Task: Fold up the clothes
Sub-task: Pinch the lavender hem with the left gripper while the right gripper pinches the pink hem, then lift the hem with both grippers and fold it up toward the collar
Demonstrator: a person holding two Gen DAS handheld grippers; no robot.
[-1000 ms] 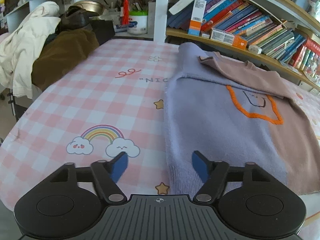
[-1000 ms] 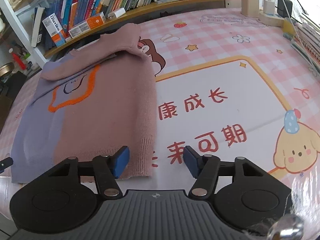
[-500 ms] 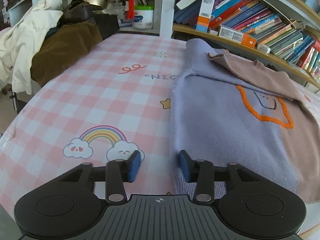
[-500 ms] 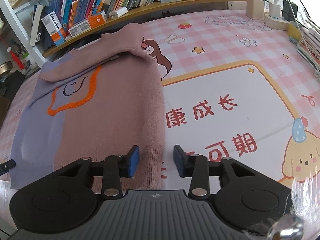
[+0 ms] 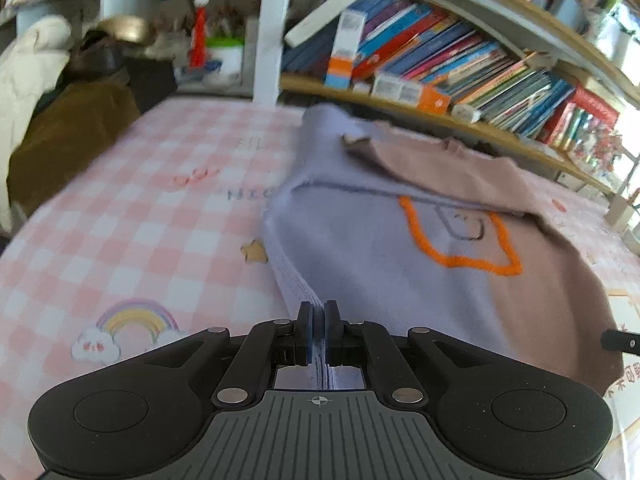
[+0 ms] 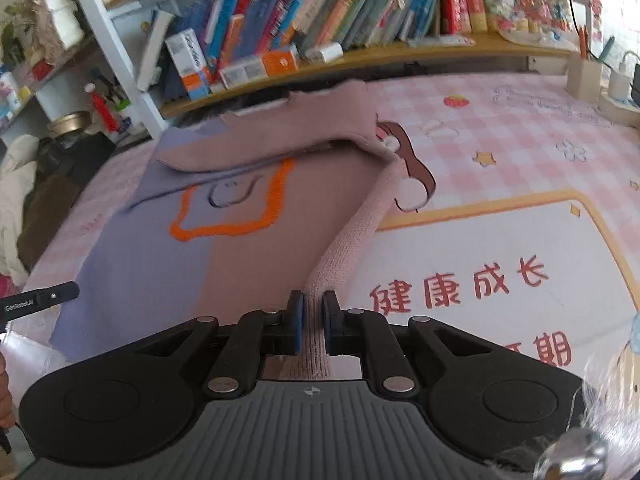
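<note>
**Both grippers clamped on sweater hem**

The sweater lies on the pink checked tablecloth before the bookshelf. The left gripper pinches its lilac hem corner; the right gripper pinches the pink one. Both corners are raised off the cloth.

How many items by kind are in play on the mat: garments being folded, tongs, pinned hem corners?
Two-tone sweater: 1
Tongs: 2, the left tongs and the right tongs, each shut on the sweater
Pinned hem corners: 2
Total: 5
</note>
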